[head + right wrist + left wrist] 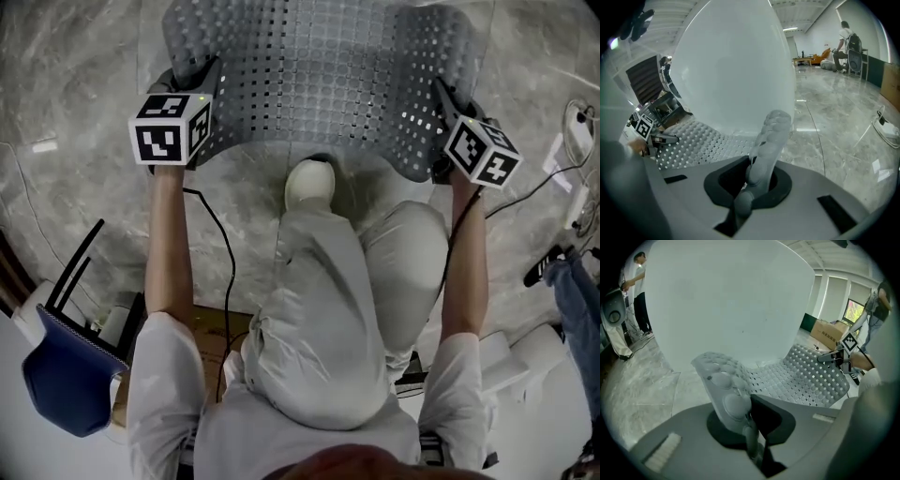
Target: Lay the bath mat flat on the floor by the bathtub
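The grey mat (319, 84), studded and full of small holes, is spread wide between the two grippers above the marble floor (75, 84). Its far part lies towards the white tub (731, 301). Its near edge bows away from the person, just beyond a pale shoe (311, 183). Whether any of it touches the floor cannot be told.

The left gripper (202, 77) has its jaws pressed together on the mat's near left corner, and the mat's bumpy edge stands up out of them in the left gripper view. The right gripper (442, 96) pinches the near right corner the same way. Both point downwards and away from the person.

A black cable (220, 244) trails back along the left arm. Cardboard boxes (829, 333) stand far off to the right.
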Tool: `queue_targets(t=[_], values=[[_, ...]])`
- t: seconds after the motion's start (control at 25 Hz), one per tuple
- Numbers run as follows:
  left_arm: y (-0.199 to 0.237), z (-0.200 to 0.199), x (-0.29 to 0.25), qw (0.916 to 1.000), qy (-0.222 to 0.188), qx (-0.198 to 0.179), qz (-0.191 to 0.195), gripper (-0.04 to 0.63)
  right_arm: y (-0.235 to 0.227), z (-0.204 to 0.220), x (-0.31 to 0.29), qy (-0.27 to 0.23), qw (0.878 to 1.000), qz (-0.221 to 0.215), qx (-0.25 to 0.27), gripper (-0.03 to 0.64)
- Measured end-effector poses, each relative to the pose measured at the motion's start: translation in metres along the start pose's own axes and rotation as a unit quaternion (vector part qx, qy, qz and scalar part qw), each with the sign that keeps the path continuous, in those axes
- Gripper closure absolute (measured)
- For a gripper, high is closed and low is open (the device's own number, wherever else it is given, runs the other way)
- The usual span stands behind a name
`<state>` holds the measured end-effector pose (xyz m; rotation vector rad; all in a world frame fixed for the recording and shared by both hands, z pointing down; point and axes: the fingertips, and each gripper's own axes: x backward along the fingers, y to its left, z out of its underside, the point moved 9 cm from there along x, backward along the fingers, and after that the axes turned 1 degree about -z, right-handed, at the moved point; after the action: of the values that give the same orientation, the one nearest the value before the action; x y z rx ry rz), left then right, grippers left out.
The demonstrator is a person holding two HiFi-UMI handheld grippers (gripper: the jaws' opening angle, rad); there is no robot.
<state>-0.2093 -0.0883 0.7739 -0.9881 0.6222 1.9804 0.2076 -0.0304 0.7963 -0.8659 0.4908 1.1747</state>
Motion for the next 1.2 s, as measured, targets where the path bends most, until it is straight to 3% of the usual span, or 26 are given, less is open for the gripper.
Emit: queue_targets(t=[0.48,0.68,1.04,1.2], values=[[0.036,0.029,-0.060,0.9923,0.083,-0.051,-0.076,0.577,-0.075,0.039,-0.050,0.086,0.993,0.077,0.013,0.595],[0.058,0.046,-0.079,0.9903,0.105,-0.037,-0.083,0.572,-0.092,0.050,-0.060,0.106,0.991,0.084,0.003,0.577],[0.083,0.072,-0.104,0.9904,0.116,-0.008,-0.073,0.557,-0.117,0.062,-0.062,0.094,0.993,0.016,-0.066,0.561],[0.098,0.078,-0.103,0.9935,0.098,0.041,-0.040,0.518,-0.134,0.070,-0.061,0.077,0.988,-0.045,-0.128,0.547]])
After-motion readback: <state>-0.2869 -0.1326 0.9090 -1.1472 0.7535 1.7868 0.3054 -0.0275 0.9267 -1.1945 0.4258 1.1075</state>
